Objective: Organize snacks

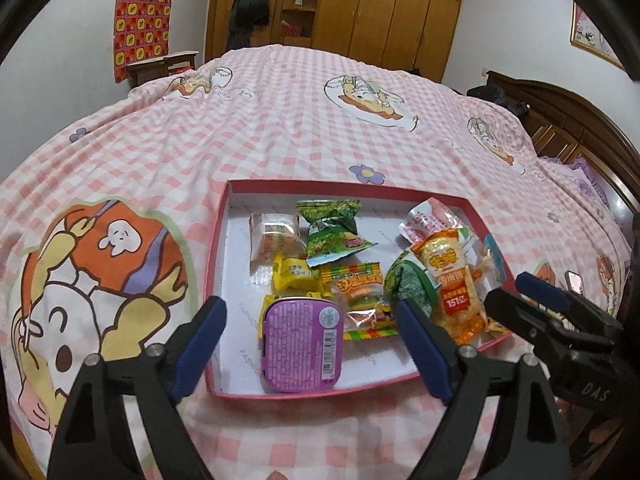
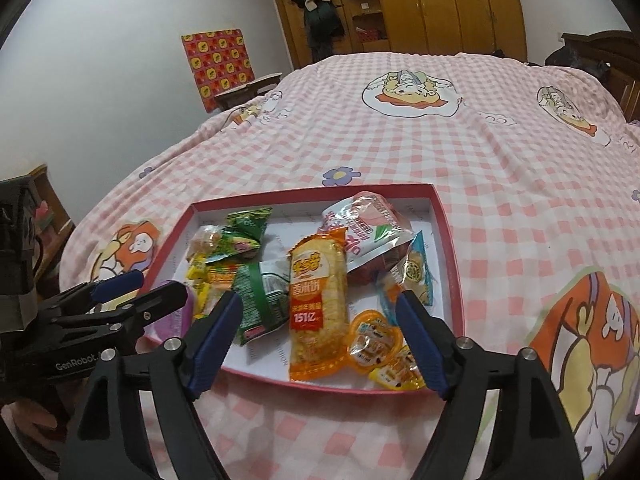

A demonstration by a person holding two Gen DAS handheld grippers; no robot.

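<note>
A shallow pink-rimmed box [image 1: 224, 240] lies on the bed and holds several snack packs. In the left wrist view my left gripper [image 1: 310, 306] stands open over the box's near end. A purple tin [image 1: 302, 344] lies flat between its blue pads, touching neither. An orange rice-cracker pack [image 1: 456, 280] and a green pack [image 1: 332, 228] lie further in. In the right wrist view my right gripper [image 2: 320, 300] is open above the box [image 2: 452, 256], with the orange pack [image 2: 318, 312] and orange jelly cups [image 2: 376, 340] lying loose below it. My left gripper [image 2: 160, 284] shows at the left.
The box sits on a pink checked bedsheet [image 1: 280, 132] with cartoon prints. A wooden wardrobe [image 1: 384, 8] stands beyond the bed, a dark headboard [image 1: 568, 120] at the right, and a small wooden table [image 1: 160, 66] at the far left. My right gripper [image 1: 508, 290] is close beside the box's right end.
</note>
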